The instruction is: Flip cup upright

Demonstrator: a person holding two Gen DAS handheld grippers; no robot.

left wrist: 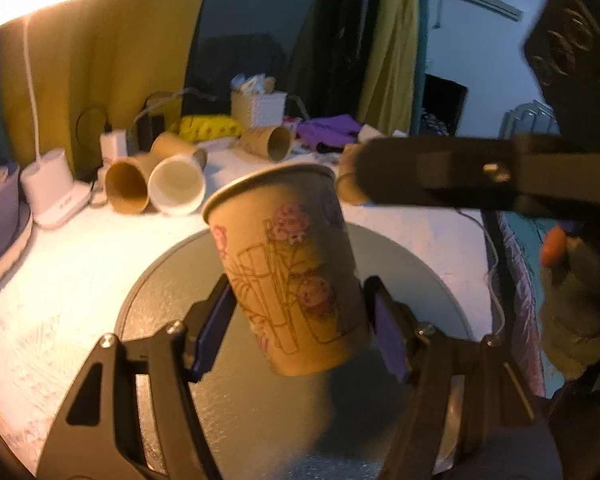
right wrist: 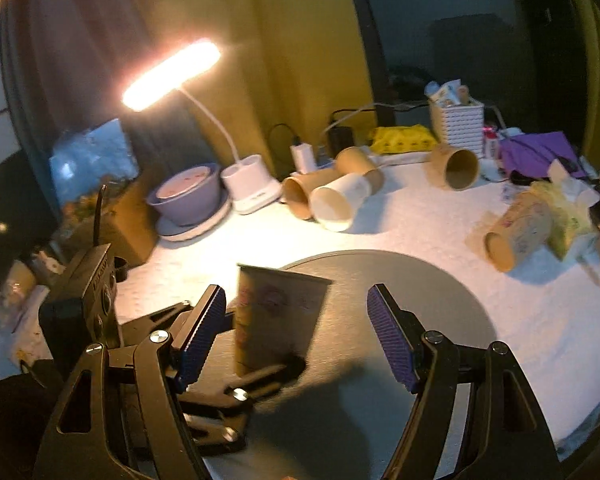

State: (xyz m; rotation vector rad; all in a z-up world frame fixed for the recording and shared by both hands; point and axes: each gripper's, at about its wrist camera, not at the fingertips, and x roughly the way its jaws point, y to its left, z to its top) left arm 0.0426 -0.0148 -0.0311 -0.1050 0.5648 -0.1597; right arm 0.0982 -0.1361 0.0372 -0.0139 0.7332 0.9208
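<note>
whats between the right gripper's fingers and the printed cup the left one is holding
Nothing: in the right wrist view, only bare dark round mat separates the open right gripper from the printed cup.

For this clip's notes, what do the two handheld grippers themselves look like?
Both are the same build: the left gripper and right gripper have matte black plastic linkage arms with triangular cut-outs and silver pivot screws. The jaws carry ribbed blue-purple pads. The holding hand wears an olive-green glove.
</note>
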